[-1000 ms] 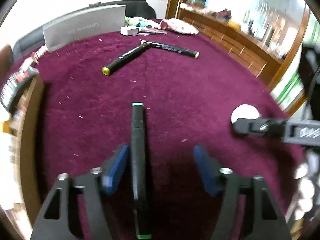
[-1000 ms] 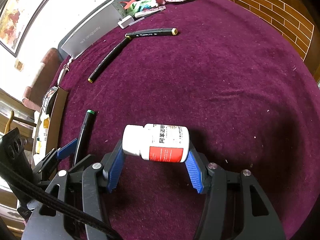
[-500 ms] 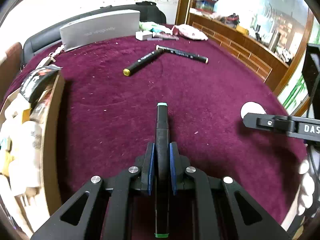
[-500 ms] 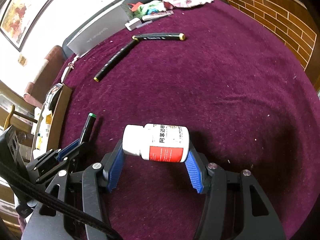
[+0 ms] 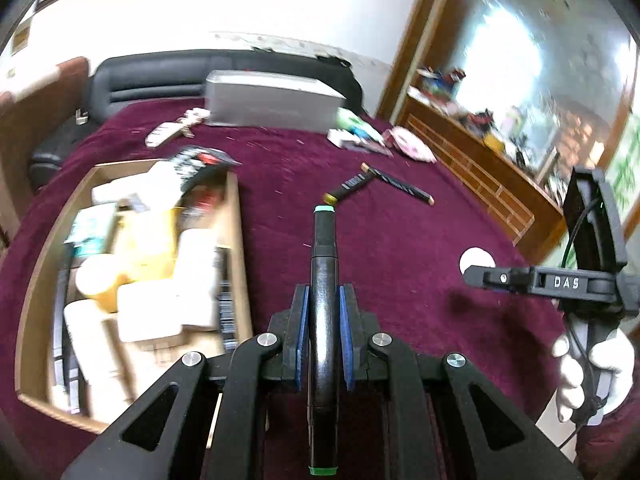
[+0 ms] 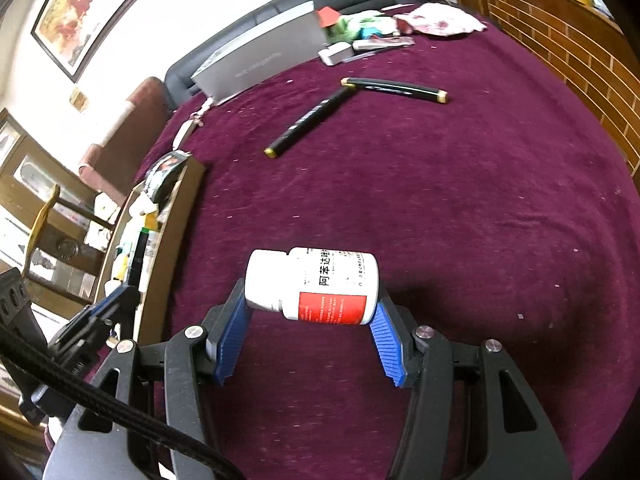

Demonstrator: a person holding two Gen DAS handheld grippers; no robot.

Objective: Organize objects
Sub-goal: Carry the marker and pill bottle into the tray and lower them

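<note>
Carrying step: left gripper (image 5: 324,336) pinches green-capped marker (image 5: 324,280), right gripper (image 6: 310,334) clamps pill bottle (image 6: 316,286); next, drop both in box (image 5: 236,240) at 9 o'clock.

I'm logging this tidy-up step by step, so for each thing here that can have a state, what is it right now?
left gripper: shut on the green-capped marker.
green-capped marker: held, lifted off the cloth, capped at both ends.
right gripper: shut on the pill bottle.
pill bottle: held sideways off the cloth, cap on.
two black markers: lying on the cloth, ends meeting.
cardboard box: open, filled with items.
</note>
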